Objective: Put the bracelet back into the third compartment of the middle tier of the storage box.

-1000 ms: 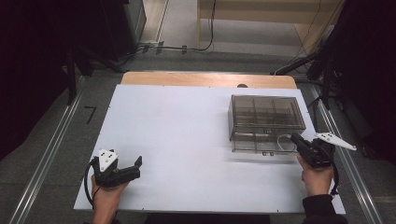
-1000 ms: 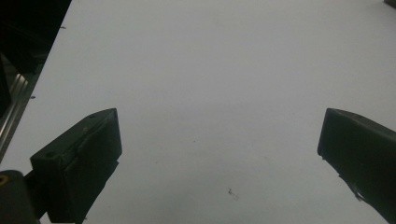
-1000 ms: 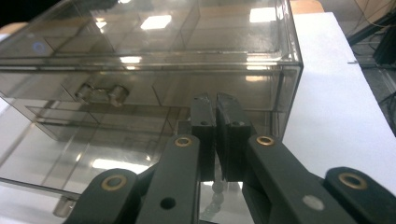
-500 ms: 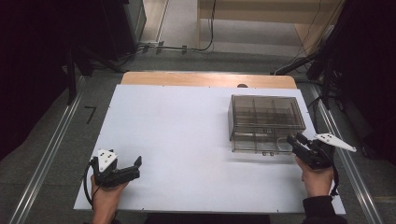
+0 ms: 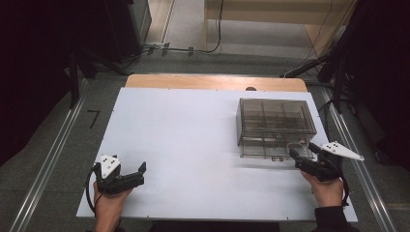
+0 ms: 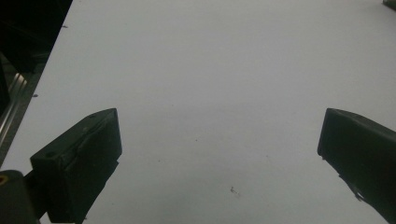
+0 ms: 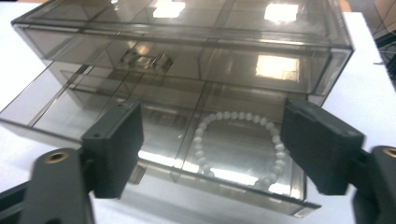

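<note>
One smoked clear-plastic drawer box [image 5: 275, 126], boxy, at the bench's [image 5: 193, 145] 3 o'clock; long axis left-right, lower drawer out toward 6 o'clock. One white bead bracelet [image 7: 238, 147], a closed ring, flat in that drawer's right compartment. Right gripper [image 5: 303, 152]: jaws just opening, released, straddling bracelet. Left gripper [image 5: 141, 172]: jaws released, 7 o'clock.

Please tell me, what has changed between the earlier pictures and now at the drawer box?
The right claw has just been opening its jaws; they now stand wide apart above the white bead bracelet, which lies in the open lower drawer of the smoky clear box, touching neither jaw. The left claw, open over the white table, and the box stayed as they were.
</note>
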`<state>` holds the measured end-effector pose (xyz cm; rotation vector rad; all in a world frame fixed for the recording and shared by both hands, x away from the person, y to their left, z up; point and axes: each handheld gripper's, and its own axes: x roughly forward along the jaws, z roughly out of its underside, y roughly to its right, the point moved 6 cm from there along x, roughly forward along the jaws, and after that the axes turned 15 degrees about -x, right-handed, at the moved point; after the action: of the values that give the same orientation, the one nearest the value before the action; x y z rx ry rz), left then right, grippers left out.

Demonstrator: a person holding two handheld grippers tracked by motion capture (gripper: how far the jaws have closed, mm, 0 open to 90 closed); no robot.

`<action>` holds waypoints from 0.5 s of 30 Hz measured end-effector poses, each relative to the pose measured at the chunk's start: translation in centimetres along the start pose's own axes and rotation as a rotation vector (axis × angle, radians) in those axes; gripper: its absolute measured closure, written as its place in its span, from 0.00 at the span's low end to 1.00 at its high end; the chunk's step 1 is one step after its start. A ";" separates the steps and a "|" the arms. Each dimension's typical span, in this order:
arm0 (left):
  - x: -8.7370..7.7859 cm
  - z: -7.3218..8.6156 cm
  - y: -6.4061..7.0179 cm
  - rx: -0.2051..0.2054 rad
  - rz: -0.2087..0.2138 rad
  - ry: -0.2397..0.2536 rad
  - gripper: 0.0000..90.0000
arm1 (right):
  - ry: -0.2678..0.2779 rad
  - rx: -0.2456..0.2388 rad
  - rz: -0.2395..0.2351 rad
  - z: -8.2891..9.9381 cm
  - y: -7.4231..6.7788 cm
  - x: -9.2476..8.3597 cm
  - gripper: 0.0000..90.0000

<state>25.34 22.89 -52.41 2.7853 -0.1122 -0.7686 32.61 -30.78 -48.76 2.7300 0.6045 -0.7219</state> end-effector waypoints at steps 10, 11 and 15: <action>0.0 0.0 -0.1 -0.003 0.000 0.001 0.00 | -0.009 -0.016 -0.001 0.6 -0.6 -0.4 0.16; -0.1 0.0 -0.1 -0.002 0.000 0.001 0.00 | -0.008 -0.017 -0.001 0.6 -0.6 -0.5 0.16; -0.1 0.0 -0.1 -0.002 0.000 0.002 0.00 | -0.009 -0.022 0.004 0.9 -0.5 -0.7 0.15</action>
<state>25.29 22.94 -52.41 2.7842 -0.1106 -0.7661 31.48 -30.87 -49.20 2.7052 0.6006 -0.7223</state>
